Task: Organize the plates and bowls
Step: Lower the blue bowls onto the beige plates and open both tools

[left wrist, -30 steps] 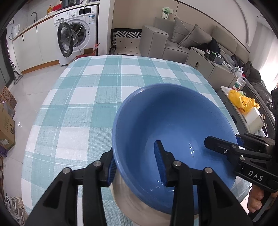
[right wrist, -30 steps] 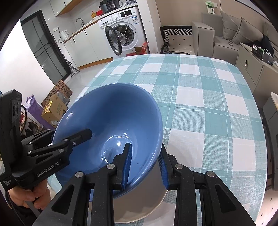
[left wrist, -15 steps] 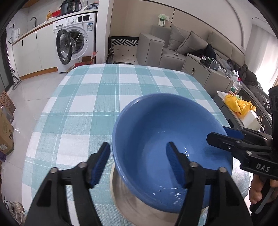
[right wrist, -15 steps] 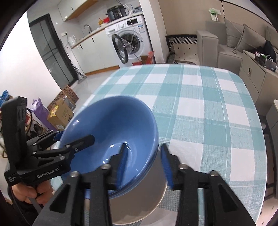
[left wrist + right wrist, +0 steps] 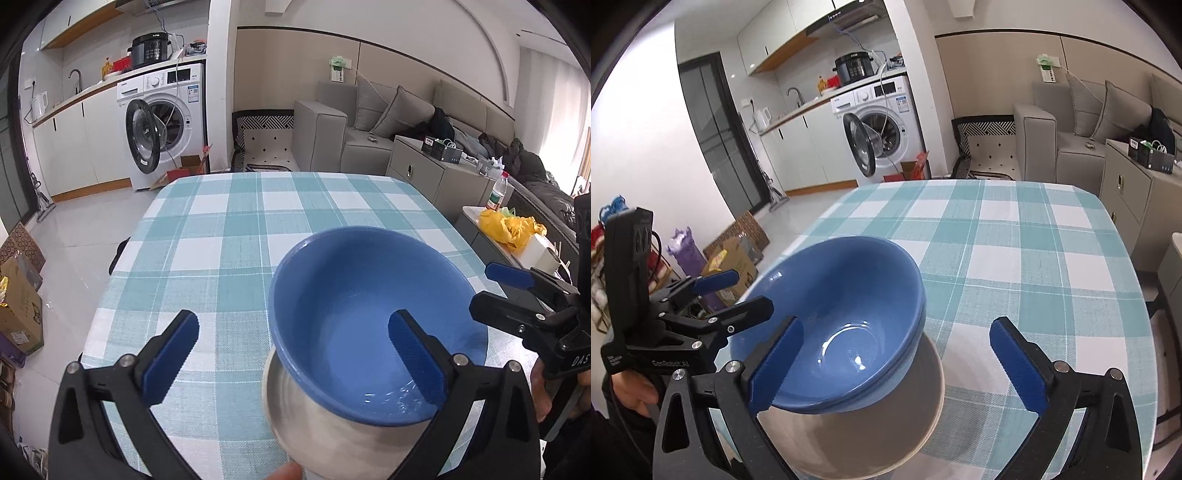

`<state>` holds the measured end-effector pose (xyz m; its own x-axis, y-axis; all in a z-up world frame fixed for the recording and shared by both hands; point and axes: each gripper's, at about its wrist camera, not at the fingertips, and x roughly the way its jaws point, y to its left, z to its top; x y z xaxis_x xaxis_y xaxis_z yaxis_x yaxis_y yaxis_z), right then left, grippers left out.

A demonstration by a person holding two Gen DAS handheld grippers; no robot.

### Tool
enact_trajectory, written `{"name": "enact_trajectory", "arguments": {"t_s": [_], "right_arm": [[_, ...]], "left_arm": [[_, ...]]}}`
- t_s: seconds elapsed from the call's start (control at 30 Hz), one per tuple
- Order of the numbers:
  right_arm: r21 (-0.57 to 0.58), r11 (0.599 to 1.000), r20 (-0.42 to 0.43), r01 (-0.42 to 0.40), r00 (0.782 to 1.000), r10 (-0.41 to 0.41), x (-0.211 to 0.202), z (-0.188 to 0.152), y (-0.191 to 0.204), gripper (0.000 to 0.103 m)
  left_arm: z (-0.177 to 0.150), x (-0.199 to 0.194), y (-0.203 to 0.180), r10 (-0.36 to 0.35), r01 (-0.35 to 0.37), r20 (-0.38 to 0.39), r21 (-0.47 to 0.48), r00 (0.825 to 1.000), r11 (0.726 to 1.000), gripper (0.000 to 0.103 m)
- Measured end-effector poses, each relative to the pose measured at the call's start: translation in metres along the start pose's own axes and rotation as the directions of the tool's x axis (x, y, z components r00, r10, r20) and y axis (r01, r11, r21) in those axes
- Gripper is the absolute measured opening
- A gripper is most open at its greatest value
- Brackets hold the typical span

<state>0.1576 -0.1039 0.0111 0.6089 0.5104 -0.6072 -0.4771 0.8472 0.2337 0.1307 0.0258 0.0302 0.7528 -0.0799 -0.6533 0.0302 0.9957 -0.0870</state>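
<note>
A table under a teal-and-white checked cloth carries a white plate near its front edge; a blue bowl sits on the plate. The left gripper and right gripper have just been opening, jaws apart, pads clear of the bowl's rim

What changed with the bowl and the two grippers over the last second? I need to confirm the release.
Both grippers let go of the blue bowl: the left gripper and the right gripper have just been opening, and their fingers now stand wide, clear of the rim. Both have drawn back slightly. The bowl stayed nested on the white plate on the checked tablecloth.
</note>
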Motion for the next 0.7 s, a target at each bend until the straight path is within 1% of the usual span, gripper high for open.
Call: {"name": "enact_trajectory", "arguments": {"t_s": [0.13, 0.37, 0.47, 0.7], "right_arm": [[-0.004, 1.000, 0.051, 0.004, 0.999, -0.003, -0.014, -0.004, 0.002, 0.102], [-0.035, 0.999, 0.109, 0.024, 0.994, -0.020, -0.040, -0.015, 0.012, 0.102], [-0.035, 0.999, 0.122, 0.017, 0.992, -0.013, -0.049, -0.024, 0.015, 0.102], [-0.053, 0.998, 0.151, 0.036, 0.988, -0.027, -0.063, -0.050, 0.026, 0.102]], "left_arm": [[-0.003, -0.011, 0.001, 0.005, -0.005, 0.033, -0.001, 0.999, 1.000, 0.103], [-0.017, -0.035, -0.002, 0.053, -0.055, 0.099, 0.015, 0.994, 0.998, 0.103], [-0.026, -0.045, -0.003, 0.077, -0.080, 0.120, 0.018, 0.990, 0.997, 0.103], [-0.044, -0.058, -0.007, 0.095, -0.101, 0.152, 0.037, 0.984, 0.994, 0.103]]}}
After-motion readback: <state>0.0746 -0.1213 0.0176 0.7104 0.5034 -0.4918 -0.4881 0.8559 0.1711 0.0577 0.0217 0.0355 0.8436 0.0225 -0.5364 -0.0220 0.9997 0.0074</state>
